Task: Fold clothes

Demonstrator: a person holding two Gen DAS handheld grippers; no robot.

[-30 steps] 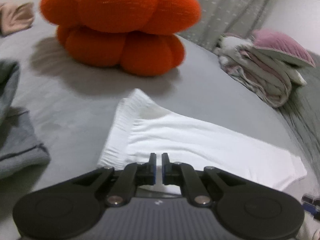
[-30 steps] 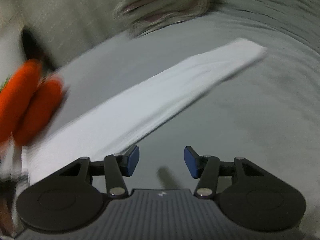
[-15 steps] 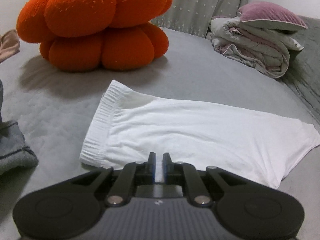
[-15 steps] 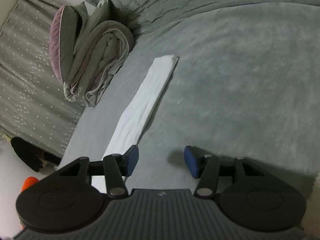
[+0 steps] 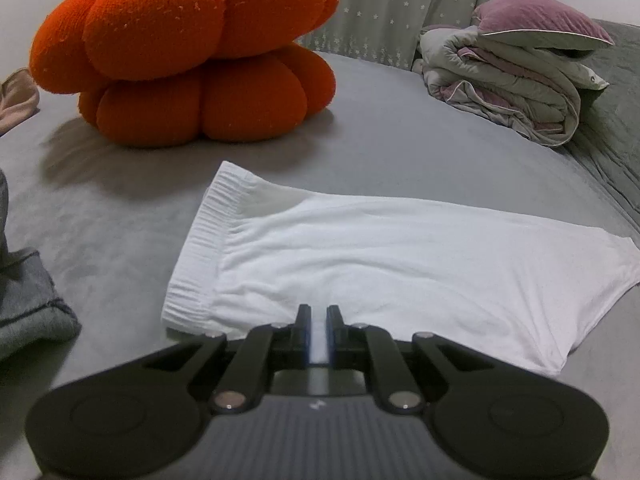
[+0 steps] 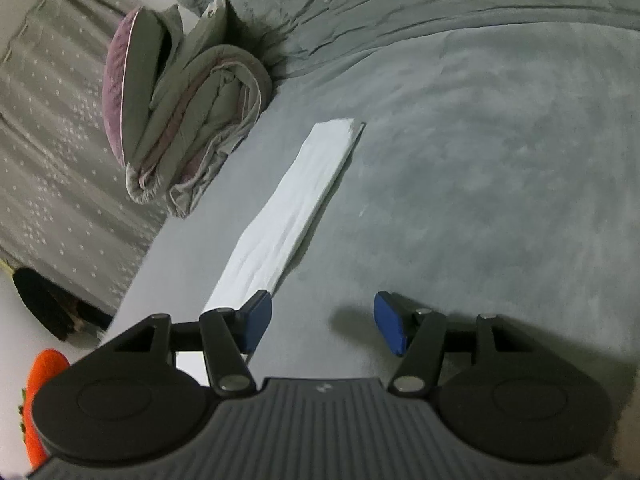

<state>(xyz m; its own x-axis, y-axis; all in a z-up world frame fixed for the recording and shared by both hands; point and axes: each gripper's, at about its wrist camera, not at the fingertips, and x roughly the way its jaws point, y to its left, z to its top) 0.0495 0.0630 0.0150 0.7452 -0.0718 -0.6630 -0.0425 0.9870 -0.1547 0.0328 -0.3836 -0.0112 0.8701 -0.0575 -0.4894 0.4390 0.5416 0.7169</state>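
Observation:
White shorts (image 5: 380, 256) with an elastic waistband on the left lie flat on the grey bed (image 5: 400, 148). My left gripper (image 5: 318, 312) sits at their near edge, its jaws drawn almost together with white fabric showing in the thin gap. In the right wrist view the same shorts (image 6: 292, 208) appear as a long narrow strip running away from me. My right gripper (image 6: 324, 320) hangs open over the bed sheet, its left fingertip (image 6: 256, 320) over the strip's near end, with nothing between the pads.
A big orange pumpkin cushion (image 5: 192, 52) stands behind the shorts. A folded quilt with a pink pillow (image 5: 516, 80) lies at the back right, a grey garment (image 5: 28, 304) at the left edge, a beige cloth (image 5: 16, 100) far left. A rumpled grey blanket (image 6: 400, 8) covers the bed's far side.
The right gripper swung away from the shorts and now looks along them, still open. The left view pulled back and steadied; the shorts lie flatter and more fully in view.

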